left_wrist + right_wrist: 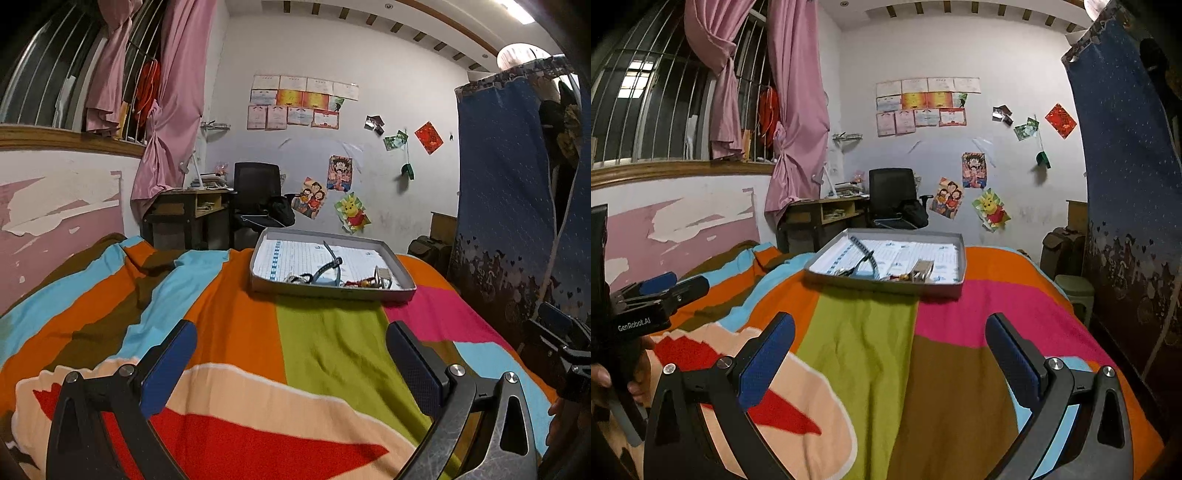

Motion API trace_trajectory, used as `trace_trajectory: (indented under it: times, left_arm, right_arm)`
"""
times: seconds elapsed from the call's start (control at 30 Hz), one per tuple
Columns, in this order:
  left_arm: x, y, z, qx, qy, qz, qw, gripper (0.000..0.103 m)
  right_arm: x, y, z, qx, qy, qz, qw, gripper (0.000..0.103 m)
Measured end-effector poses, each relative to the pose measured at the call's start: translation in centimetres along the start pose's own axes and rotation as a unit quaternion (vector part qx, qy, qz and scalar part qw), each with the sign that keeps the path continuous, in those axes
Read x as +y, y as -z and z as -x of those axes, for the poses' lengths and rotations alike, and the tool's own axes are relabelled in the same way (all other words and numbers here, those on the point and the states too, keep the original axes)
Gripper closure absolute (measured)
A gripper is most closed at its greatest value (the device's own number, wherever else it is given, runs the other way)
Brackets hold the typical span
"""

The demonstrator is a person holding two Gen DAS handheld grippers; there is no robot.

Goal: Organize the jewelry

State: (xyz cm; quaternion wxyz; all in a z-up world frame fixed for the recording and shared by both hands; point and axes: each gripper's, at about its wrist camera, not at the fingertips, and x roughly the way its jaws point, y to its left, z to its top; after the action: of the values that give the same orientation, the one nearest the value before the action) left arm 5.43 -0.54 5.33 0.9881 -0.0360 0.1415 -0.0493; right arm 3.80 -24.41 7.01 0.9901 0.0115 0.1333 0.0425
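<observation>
A shallow grey tray (332,290) (886,286) lined with printed paper rests on the striped bedspread, ahead of both grippers. Near its front edge lie a dark watch with a curled strap (327,271) (866,264), a small clear box (382,277) (921,271) and a few small red and gold trinkets (360,283) (899,277). My left gripper (291,354) hovers open over the bedspread, well short of the tray, nothing between its blue pads. My right gripper (890,350) is likewise open and holds nothing. The left gripper (665,286) also shows at the right wrist view's left edge.
The multicoloured bedspread (229,332) (871,362) covers the bed. Beyond it stand a wooden desk (188,210), a black office chair (255,192) and a poster-covered wall. A blue curtain (509,192) hangs at the right, with a green stool (1075,291) beside it. A hand (600,376) grips the left tool.
</observation>
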Motion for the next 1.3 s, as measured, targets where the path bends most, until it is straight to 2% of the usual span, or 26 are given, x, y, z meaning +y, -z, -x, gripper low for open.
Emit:
trace_trajectory:
  times: [0.23,0.37,1.3]
  left_arm:
    - [0.5,2.1,1.1,0.025,-0.007,0.011,0.9996,0.000]
    - [1.0,2.8,1.8,0.034,-0.012,0.021,0.9991,0.000]
    - [1.2,2.7,3.6,0.027,-0.013,0.014,0.9994,0.000]
  right_arm:
    - [0.2,1.4,0.8,0.024,0.004,-0.006,1.000,0.001]
    - [0.1,1.3,0.8,0.023,0.007,-0.004,1.000,0.002]
    - [0.8,0.6,1.9,0.019,0.006,-0.012,1.000,0.001]
